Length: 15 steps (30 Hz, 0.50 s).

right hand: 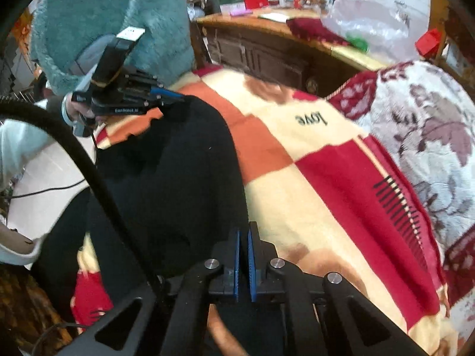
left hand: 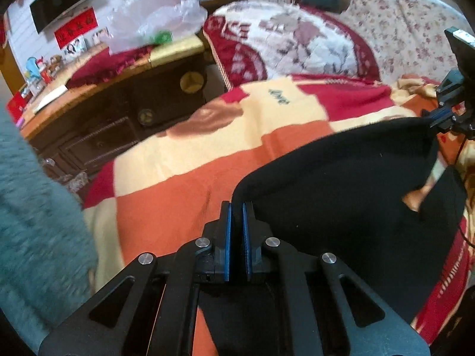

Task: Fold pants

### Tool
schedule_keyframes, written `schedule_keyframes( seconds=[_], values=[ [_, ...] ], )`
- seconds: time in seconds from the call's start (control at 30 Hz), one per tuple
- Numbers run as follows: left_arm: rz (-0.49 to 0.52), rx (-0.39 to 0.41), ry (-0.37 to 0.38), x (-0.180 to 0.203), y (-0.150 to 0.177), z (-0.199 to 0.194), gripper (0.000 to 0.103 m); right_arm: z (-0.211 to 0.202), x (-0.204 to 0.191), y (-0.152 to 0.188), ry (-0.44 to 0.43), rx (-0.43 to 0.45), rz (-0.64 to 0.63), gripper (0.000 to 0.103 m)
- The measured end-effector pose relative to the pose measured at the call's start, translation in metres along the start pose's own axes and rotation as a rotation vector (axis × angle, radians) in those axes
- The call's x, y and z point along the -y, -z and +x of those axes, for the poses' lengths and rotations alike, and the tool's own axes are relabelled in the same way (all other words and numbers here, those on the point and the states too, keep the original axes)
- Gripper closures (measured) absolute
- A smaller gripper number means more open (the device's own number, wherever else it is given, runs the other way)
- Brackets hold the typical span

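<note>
Black pants (left hand: 341, 192) hang stretched between my two grippers above the checked blanket (left hand: 178, 163). In the left wrist view my left gripper (left hand: 236, 207) is shut, with an edge of the black cloth pinched between its blue pads. At the right edge of that view my right gripper (left hand: 439, 118) pinches the far corner of the same edge. In the right wrist view my right gripper (right hand: 244, 234) is shut on the pants (right hand: 172, 163). My left gripper (right hand: 178, 99) grips their other corner at upper left. The rest of the pants sags down onto the bed.
The blanket (right hand: 297, 148) is red, orange and cream and covers the bed. A rolled floral quilt (left hand: 282, 44) lies at its far end. A dark wooden cabinet (left hand: 118, 118) stands beside the bed, with a plastic bag (left hand: 154, 20) on top. A teal fluffy sleeve (right hand: 104, 14) is close by.
</note>
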State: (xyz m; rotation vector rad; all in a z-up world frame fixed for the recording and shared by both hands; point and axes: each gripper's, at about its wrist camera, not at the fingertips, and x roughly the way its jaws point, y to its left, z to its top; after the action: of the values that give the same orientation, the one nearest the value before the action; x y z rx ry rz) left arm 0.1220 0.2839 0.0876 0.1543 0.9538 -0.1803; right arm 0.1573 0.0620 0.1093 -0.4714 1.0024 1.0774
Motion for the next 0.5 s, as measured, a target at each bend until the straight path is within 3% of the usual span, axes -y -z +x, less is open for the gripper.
schedule_keyframes(
  seconds=[0.23, 0.5],
  values=[
    [-0.022, 0.055, 0.016, 0.020, 0.041, -0.055, 0.097, -0.028, -0.059, 0.025, -0.046, 0.035, -0.012, 0.099],
    [-0.127, 0.040, 0.032, 0.038, 0.114, -0.071, 0.097, -0.004, -0.111, 0.072, -0.088, -0.002, -0.007, 0.098]
  ],
)
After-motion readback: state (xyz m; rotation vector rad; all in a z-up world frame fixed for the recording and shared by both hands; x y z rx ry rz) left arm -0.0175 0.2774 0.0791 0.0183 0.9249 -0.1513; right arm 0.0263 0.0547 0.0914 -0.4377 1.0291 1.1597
